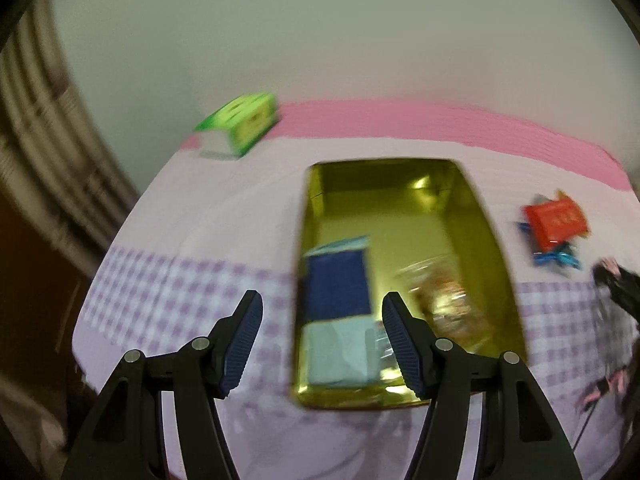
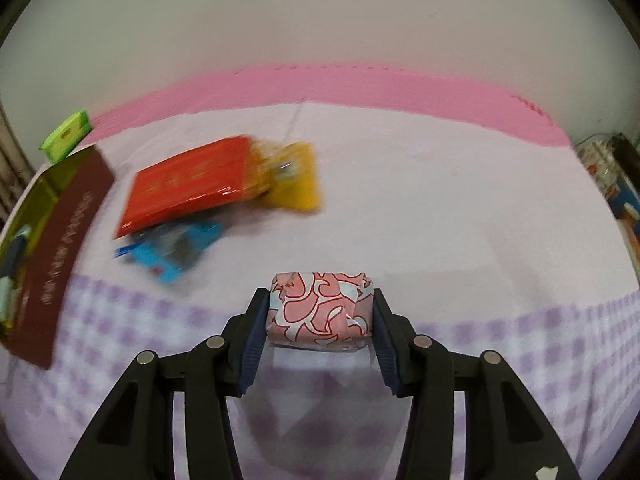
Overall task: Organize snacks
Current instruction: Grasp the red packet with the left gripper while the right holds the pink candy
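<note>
snacks are partly sorted at this point, judging from how things are lying. the gold tin [image 1: 404,204] is sitting open on the tablecloth [image 1: 224,216], and it is already holding a blue and pale packet [image 1: 338,304] along its left wall and a clear-wrapped, brownish snack [image 1: 444,300] beside it (too blurred to name). the far half of the tin is looking bare, so there is room for more.

the right gripper [image 2: 320,322] is pinching a pink-patterned packet [image 2: 320,308] between its two pads, both pads pressing on the packet's sides, just above the checked part of the cloth; nothing shows whether it is lifted clear or resting. the left gripper [image 1: 322,344] is standing well open with nothing between its fingers, hovering over the near end of the tin.

outside the tin, a red packet [image 2: 188,180] is lying over a blue packet [image 2: 172,252], with a yellow packet [image 2: 296,184] touching its far end. these three are sitting together between the tin and the held packet, so they are probably waiting their turn. at least four pieces are left, counting the one in the grip.

farther out, a green tissue box [image 1: 240,120] is resting by the pink strip [image 1: 400,120] at the far edge, well apart from the snacks. the tin's dark red side [image 2: 60,248] is showing at the left of the right wrist view.
</note>
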A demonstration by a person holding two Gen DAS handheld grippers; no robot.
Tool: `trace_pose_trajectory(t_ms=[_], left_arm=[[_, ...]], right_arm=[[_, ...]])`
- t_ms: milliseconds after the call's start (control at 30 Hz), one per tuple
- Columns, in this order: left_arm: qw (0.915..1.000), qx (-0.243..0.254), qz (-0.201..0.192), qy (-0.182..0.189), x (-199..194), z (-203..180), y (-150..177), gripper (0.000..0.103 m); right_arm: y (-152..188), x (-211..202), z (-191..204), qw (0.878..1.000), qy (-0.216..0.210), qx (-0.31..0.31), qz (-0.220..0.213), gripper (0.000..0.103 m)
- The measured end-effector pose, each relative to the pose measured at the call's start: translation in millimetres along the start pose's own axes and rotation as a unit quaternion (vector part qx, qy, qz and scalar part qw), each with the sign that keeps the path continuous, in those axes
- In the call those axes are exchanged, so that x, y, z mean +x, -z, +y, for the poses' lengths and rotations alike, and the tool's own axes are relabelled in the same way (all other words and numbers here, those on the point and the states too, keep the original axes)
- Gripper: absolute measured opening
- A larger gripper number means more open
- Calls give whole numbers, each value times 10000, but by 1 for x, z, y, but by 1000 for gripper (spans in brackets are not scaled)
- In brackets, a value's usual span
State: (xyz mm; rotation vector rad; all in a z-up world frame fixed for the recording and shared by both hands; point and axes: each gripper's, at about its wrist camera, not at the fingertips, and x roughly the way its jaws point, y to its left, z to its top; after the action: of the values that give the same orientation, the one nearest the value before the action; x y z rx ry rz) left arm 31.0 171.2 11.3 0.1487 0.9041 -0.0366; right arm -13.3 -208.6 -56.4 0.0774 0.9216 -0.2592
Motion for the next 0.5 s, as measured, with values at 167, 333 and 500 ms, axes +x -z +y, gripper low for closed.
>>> trace_pose_trajectory(t_ms=[167,333,500], left_arm=[[9960,663,-118,590,-1,-51,-26,64],[9826,1466,-197,1121,7,-105,-48,65],[9650,2072,-129,1602,28,-153,-63,67]], right_arm=[[-8,13,-33,9996,196,138,-133,45],[-16,20,-56,9986,286,431,-136,45],[-18,21,-54,9984,325,440,-133,45]])
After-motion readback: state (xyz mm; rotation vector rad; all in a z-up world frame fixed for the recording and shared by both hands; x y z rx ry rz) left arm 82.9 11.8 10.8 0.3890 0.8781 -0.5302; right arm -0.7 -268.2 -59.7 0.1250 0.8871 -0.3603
